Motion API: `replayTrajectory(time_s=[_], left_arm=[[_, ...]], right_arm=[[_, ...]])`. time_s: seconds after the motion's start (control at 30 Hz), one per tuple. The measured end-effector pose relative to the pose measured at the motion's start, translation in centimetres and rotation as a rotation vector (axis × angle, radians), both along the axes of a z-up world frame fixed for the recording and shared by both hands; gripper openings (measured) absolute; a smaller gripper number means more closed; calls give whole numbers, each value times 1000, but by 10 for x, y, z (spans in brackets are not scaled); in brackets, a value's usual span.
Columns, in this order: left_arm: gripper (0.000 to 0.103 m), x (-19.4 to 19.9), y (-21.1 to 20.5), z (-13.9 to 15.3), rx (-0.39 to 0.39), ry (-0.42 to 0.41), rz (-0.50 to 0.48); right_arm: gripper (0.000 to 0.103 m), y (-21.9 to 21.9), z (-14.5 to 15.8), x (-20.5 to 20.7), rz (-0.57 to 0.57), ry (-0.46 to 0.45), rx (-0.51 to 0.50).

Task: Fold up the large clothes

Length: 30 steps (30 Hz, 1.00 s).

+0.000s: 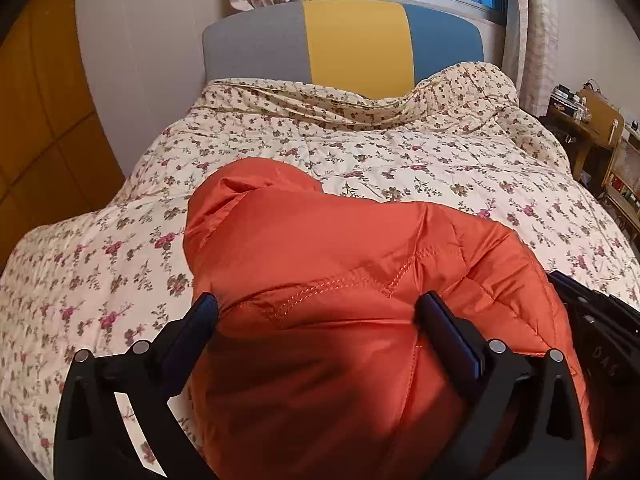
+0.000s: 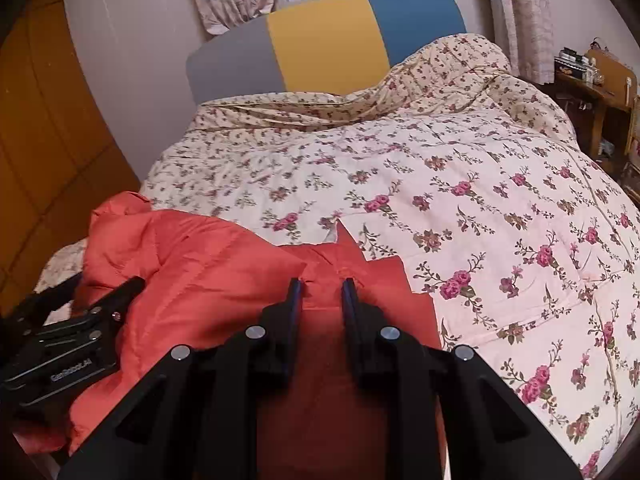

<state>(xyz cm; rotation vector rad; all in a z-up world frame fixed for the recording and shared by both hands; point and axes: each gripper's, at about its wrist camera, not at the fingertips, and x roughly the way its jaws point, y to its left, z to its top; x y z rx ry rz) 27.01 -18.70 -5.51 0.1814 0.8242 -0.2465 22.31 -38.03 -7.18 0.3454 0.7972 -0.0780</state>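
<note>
An orange puffy jacket lies bunched on the near part of a floral quilt. My left gripper is open wide, and a quilted bulge of the jacket rises between its fingers; the pads stand at its sides without squeezing it. In the right wrist view the jacket spreads to the left. My right gripper has its jaws close together on a thin fold of the orange fabric. The left gripper shows at that view's left edge, resting on the jacket. The right gripper's body shows at the left wrist view's right edge.
The bed has a grey, yellow and blue headboard under a window with curtains. A wooden wardrobe stands at the left. A wooden desk with small items is at the right. The quilt stretches bare to the right.
</note>
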Motion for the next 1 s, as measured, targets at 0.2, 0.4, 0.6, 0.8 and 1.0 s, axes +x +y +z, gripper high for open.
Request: replayTrajectory(time_s=[0.2, 0.4, 0.6, 0.8, 1.0], left_arm=[[100, 9, -4, -14, -4, -8, 21], [100, 17, -6, -26, 3, -11, 42], [100, 14, -9, -27, 23, -21, 43], [100, -3, -10, -21, 65, -51, 25], [100, -39, -4, -9, 60, -76, -7]], right_arm=[[19, -7, -22, 21, 7, 58, 39], [19, -5, -33, 31, -7, 73, 36], [19, -3, -34, 30, -15, 63, 18], [20, 2, -27, 17, -35, 29, -28], [25, 10, -13, -22, -50, -62, -47]])
